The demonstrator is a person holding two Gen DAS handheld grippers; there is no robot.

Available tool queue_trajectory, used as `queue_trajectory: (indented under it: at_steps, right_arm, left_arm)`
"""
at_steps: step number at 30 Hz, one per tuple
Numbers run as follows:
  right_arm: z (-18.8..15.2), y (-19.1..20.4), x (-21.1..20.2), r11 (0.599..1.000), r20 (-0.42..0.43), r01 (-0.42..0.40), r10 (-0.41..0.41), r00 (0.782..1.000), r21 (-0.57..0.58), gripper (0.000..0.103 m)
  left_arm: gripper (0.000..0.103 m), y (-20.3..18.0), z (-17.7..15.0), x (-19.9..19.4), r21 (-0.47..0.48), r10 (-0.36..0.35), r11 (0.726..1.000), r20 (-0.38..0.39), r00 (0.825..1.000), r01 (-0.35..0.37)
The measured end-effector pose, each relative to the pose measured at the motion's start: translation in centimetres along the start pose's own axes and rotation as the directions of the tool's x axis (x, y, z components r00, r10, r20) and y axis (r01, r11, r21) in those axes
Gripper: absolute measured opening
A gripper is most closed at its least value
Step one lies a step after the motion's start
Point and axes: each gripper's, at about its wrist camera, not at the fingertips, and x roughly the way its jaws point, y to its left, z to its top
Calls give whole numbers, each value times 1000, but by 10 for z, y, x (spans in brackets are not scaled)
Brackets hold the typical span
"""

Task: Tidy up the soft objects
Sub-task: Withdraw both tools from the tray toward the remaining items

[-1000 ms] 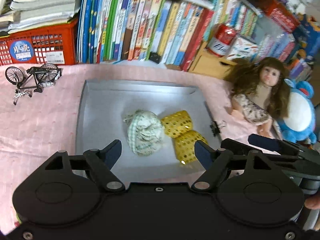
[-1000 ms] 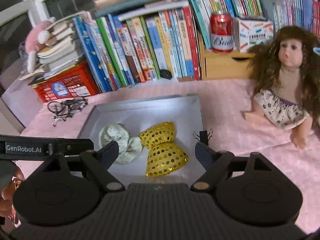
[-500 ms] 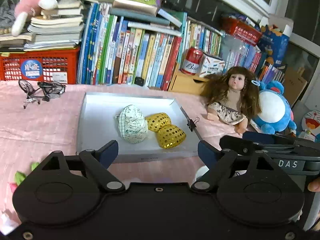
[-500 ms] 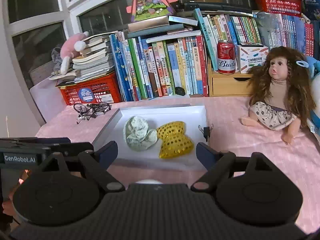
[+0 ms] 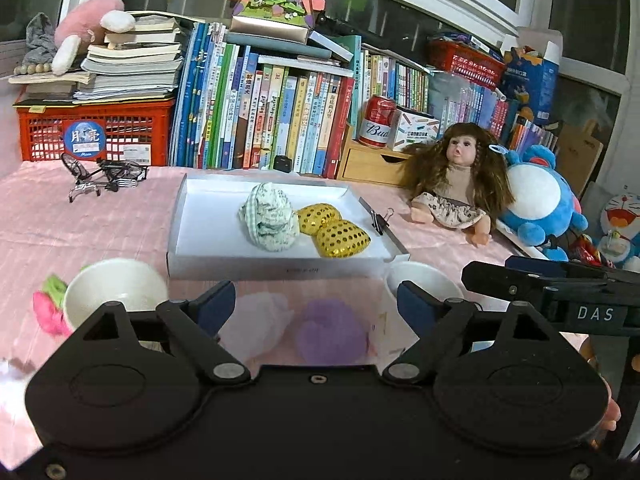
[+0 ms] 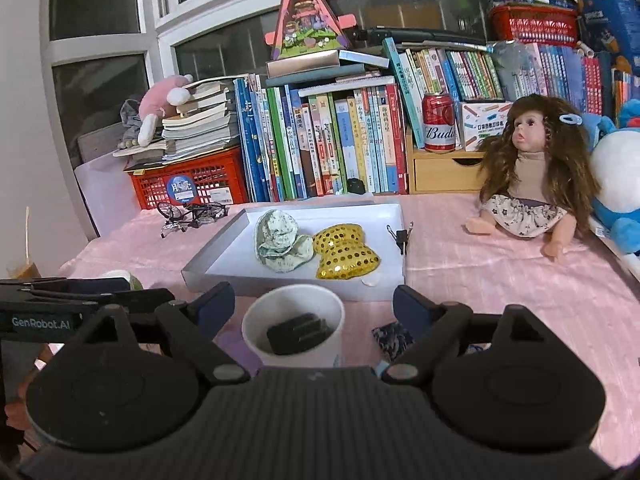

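A white tray (image 5: 280, 270) on the pink cloth holds a green-patterned fabric bundle (image 5: 270, 220) and a gold sequined bow (image 5: 334, 230). My left gripper (image 5: 316, 300) hangs in front of the tray with its jaws opening and nothing gripped. Below it on the cloth lie a pale pink soft piece (image 5: 260, 320) and a purple one (image 5: 332, 336), both blurred. My right gripper (image 6: 314, 304) is open above a white cup (image 6: 294, 320) that has a dark object inside. The tray (image 6: 224, 276), the bundle (image 6: 280, 246) and the bow (image 6: 344, 248) lie beyond that cup.
A second white cup (image 5: 116, 288) and a pink-green soft thing (image 5: 48, 304) sit near left. A dark patterned cloth (image 6: 392, 338) lies beside the right-hand cup. A doll (image 5: 460, 184) and a blue plush (image 5: 540, 208) sit right of the tray, with a binder clip (image 5: 380, 220) at its edge. Books line the back.
Both grippers have drawn back from over the tray, which now looks farther off. The cups and loose soft pieces have come into view. The left jaws stand a little wider.
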Motion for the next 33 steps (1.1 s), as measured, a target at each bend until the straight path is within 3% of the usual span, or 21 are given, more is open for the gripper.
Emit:
queue_trajectory:
  at_steps: [16, 22, 27, 33]
  right_arm:
    - [-53, 3, -21, 999, 67, 34, -33, 997, -2, 96]
    - [-67, 2, -23, 996, 75, 89, -88, 993, -14, 96]
    - [-76, 1, -24, 990, 80, 138, -135, 988, -36, 96]
    - [-87, 0, -21, 980, 70, 189, -184, 980, -67, 98]
  left_arm:
    - [93, 12, -57, -34, 41, 66, 997, 60, 996, -69]
    - [93, 24, -73, -41, 19, 95, 995, 57, 994, -96]
    - [95, 29, -86, -48, 53, 105, 992, 104, 989, -110]
    - [95, 34, -94, -52, 72, 167, 982, 113, 980, -175]
